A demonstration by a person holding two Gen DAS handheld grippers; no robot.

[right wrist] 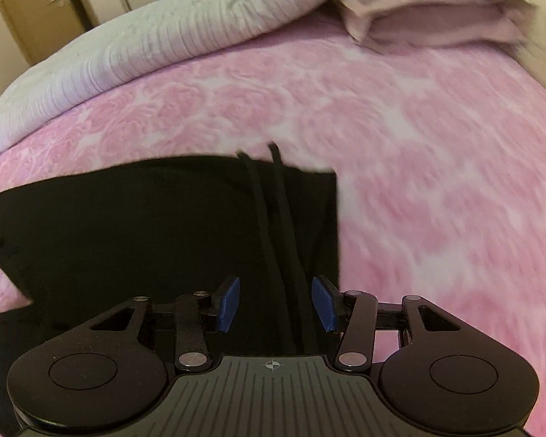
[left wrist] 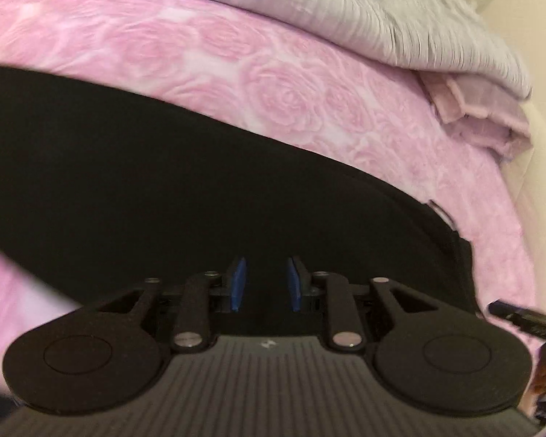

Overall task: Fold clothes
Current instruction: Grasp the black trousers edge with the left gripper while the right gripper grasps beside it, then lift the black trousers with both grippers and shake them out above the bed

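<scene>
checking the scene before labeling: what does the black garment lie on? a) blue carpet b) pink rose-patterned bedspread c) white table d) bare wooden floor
b, the black garment lies spread on the pink rose-patterned bedspread, which shows around it in both views.

Black garment [left wrist: 163, 167] cut off at left edge in left wrist view, near part hidden behind gripper body. Bedspread [right wrist: 436, 182] rose print motion-smeared at right in right wrist view. Dark object [left wrist: 527, 318] at right edge: blurred, unidentifiable.
</scene>
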